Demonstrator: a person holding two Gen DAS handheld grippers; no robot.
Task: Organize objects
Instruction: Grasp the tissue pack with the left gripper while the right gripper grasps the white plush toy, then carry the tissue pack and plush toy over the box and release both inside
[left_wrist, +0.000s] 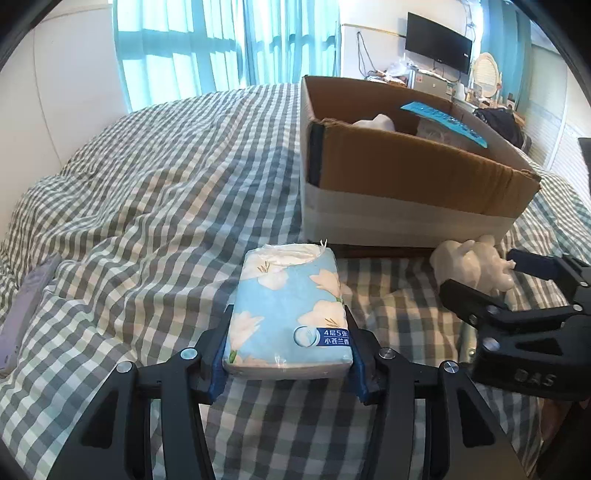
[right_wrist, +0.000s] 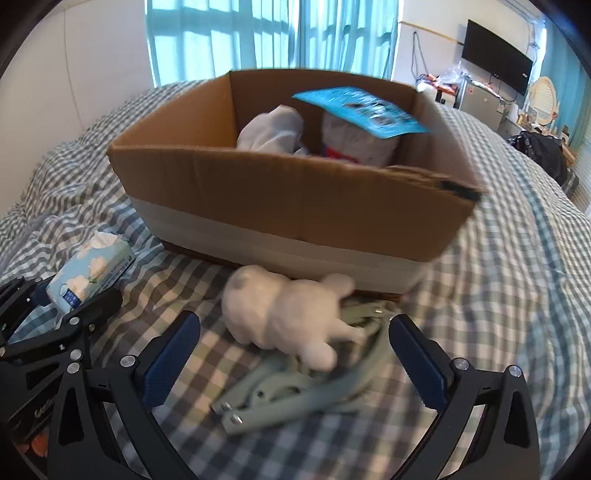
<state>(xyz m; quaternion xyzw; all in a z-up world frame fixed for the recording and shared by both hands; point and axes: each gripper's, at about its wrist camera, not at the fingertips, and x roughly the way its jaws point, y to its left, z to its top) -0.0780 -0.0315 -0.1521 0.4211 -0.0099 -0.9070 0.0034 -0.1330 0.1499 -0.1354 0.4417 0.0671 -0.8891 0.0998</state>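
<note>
My left gripper (left_wrist: 288, 354) is shut on a blue floral tissue pack (left_wrist: 290, 314), gripped at its near end, low over the checked bed; the pack also shows in the right wrist view (right_wrist: 90, 275). My right gripper (right_wrist: 295, 354) is open, its fingers either side of a white plush toy (right_wrist: 288, 317) lying on a pale green folding hanger (right_wrist: 295, 391). The toy also shows in the left wrist view (left_wrist: 472, 264). An open cardboard box (right_wrist: 295, 206) stands just behind, holding a white cloth (right_wrist: 271, 127), a bag (right_wrist: 362, 142) and a blue packet (right_wrist: 362, 110).
The checked duvet (left_wrist: 147, 192) covers the bed, rumpled on the left. A grey flat object (left_wrist: 26, 314) lies at the bed's left edge. Curtained windows, a TV (left_wrist: 439, 42) and a cluttered desk are behind the bed.
</note>
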